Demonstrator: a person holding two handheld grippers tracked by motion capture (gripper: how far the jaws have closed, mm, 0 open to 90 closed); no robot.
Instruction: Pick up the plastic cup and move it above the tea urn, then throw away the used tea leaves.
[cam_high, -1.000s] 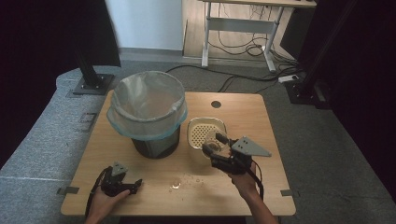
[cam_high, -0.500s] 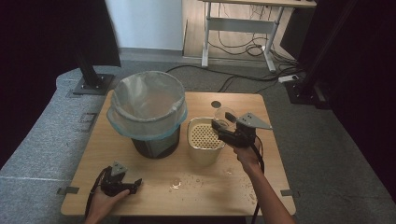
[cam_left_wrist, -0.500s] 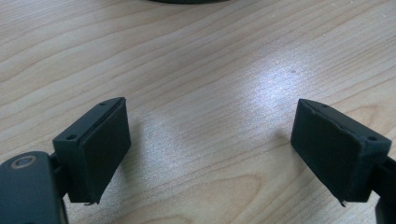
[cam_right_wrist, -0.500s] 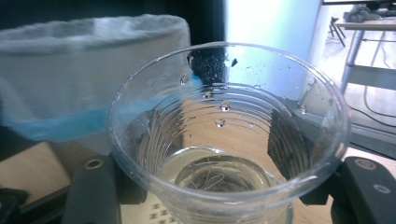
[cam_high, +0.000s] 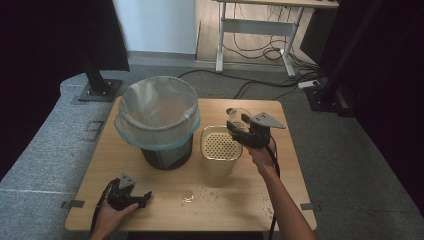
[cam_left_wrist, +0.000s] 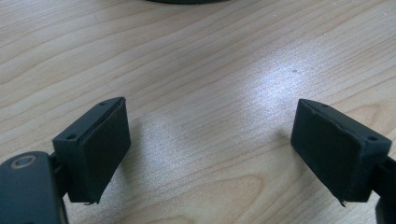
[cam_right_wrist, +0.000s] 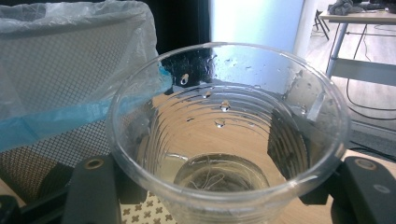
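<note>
1. One wooden table carries everything; its top is pale with visible grain, and a scatter of small droplets or specks lies on its near middle.
2. One dark mesh bin stands at the table's far left, lined with one clear bag that has a blue band folded over the rim.
3. One cream container with a perforated insert stands just beside the bin, to its right.
4. One right gripper, raised above the table just beside the container's far right corner, has its jaws closed around one clear plastic cup.
5. That cup is ribbed and transparent, upright, with water drops clinging inside its wall and a little liquid with thin strands at the bottom; the jaws press on its two sides.
6. One left gripper rests low at the table's near left, held by a hand. Its two black padded jaws stand wide apart over bare wood, gripping nothing.
</note>
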